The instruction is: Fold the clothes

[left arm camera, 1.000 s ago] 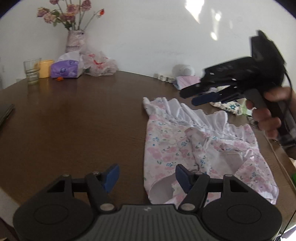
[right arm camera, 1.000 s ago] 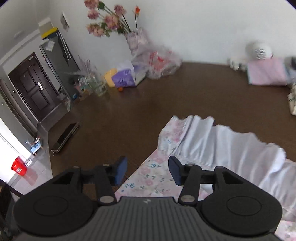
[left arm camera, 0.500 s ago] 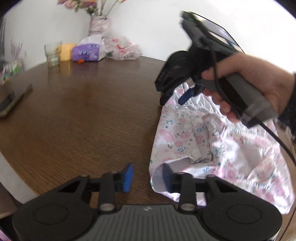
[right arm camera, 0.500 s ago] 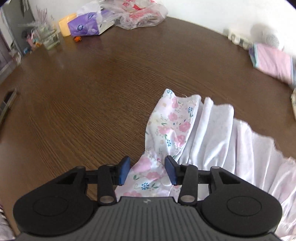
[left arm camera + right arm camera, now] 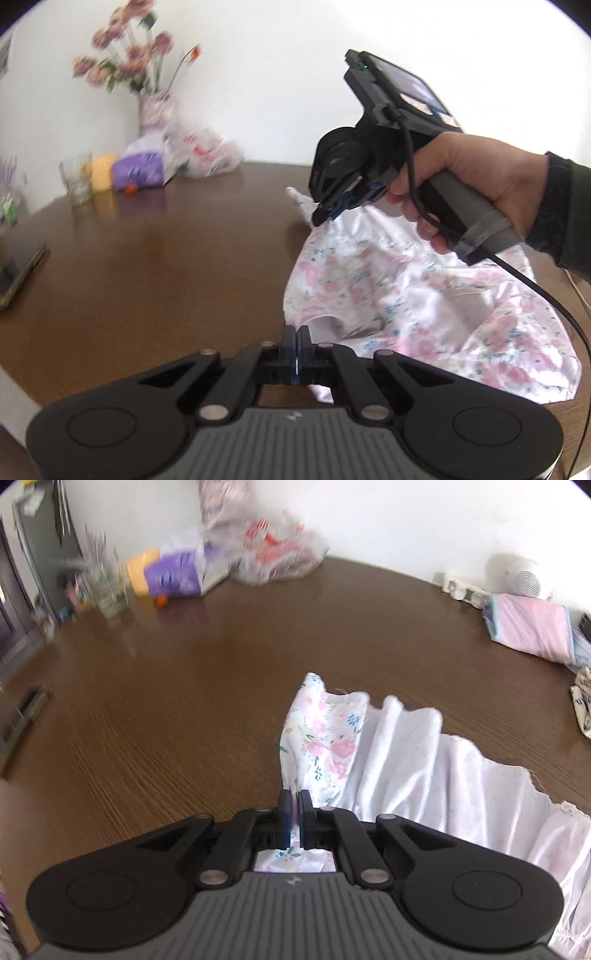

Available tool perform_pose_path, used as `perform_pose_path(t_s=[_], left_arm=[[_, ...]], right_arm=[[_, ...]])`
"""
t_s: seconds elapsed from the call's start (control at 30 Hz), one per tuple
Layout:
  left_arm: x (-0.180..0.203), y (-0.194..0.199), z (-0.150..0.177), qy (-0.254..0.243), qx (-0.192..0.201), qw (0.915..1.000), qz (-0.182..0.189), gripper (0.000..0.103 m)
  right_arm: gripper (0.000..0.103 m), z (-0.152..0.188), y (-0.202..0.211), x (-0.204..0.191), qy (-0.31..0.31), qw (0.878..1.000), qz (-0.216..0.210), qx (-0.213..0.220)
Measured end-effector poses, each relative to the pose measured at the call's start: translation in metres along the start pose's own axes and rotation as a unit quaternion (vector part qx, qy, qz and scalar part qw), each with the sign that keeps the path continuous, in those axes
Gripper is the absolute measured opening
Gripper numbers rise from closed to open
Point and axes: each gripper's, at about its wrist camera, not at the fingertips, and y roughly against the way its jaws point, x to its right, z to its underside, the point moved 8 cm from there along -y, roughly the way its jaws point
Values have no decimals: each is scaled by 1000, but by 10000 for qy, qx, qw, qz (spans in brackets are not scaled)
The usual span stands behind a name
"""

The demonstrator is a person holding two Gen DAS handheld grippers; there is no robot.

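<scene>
Both tongs have closed since the earlier frames: our left gripper (image 5: 295,345) pinches the near hem of the floral garment (image 5: 406,295), our right gripper (image 5: 294,812) pinches its far corner. One garment lies toward the table's (image 5: 184,701) right edge, long axis running between the two grips, one hand at each end. One folded pink cloth (image 5: 532,631) waits at the far edge.
</scene>
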Motion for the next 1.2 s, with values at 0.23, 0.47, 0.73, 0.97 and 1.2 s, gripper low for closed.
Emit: perform_pose_path(t_s=[0.23, 0.47, 0.73, 0.97, 1.2], left_arm=[[60, 32, -12, -397, 431, 9941, 915, 0], [123, 28, 3, -912, 303, 9814, 1663, 0], [161, 5, 45, -1148, -321, 9674, 2237, 2], [108, 47, 5, -426, 220, 9437, 3273, 27], [87, -20, 16, -692, -330, 9769, 1992, 6]], right_arm=[[3, 5, 59, 67, -870, 9945, -371, 449], [3, 56, 91, 149, -1799, 9809, -201, 707], [3, 103, 68, 183, -2029, 9778, 203, 488], [14, 106, 100, 181, -1704, 9805, 410, 886], [12, 102, 127, 108, -668, 9889, -832, 1034]])
